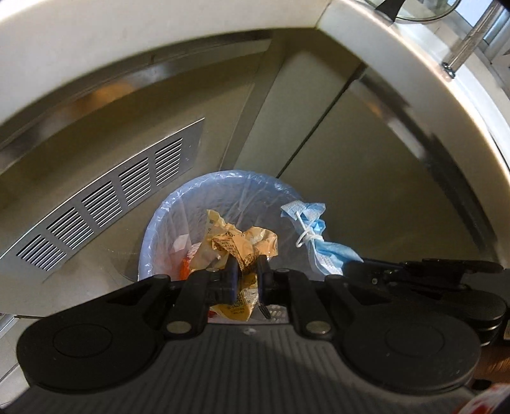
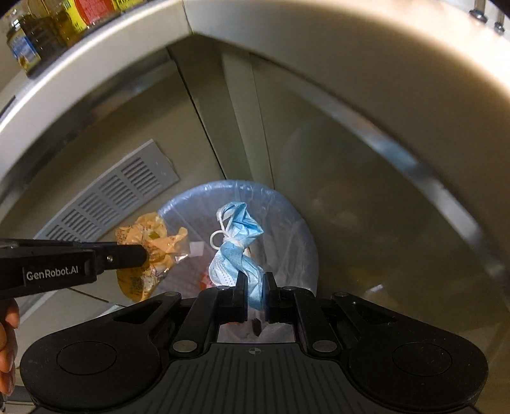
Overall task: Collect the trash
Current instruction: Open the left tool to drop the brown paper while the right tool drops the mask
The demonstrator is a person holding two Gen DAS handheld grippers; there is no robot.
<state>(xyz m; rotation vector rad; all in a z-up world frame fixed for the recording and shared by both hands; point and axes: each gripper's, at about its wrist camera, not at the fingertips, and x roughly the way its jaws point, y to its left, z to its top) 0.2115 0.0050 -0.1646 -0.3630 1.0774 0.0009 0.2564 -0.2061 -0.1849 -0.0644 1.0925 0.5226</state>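
Observation:
My left gripper is shut on a crumpled yellow wrapper and holds it above a round bin lined with a pale blue bag. My right gripper is shut on a crumpled blue face mask with white ear loops, held over the same bin. In the left wrist view the mask hangs to the right of the wrapper, with the right gripper behind it. In the right wrist view the left gripper holds the wrapper at the bin's left rim. Some trash lies in the bin.
The bin stands on the floor in a corner under a pale countertop edge. A metal vent grille is in the cabinet panel to the left. Bottles and jars stand on the counter above. A hand shows at the left edge.

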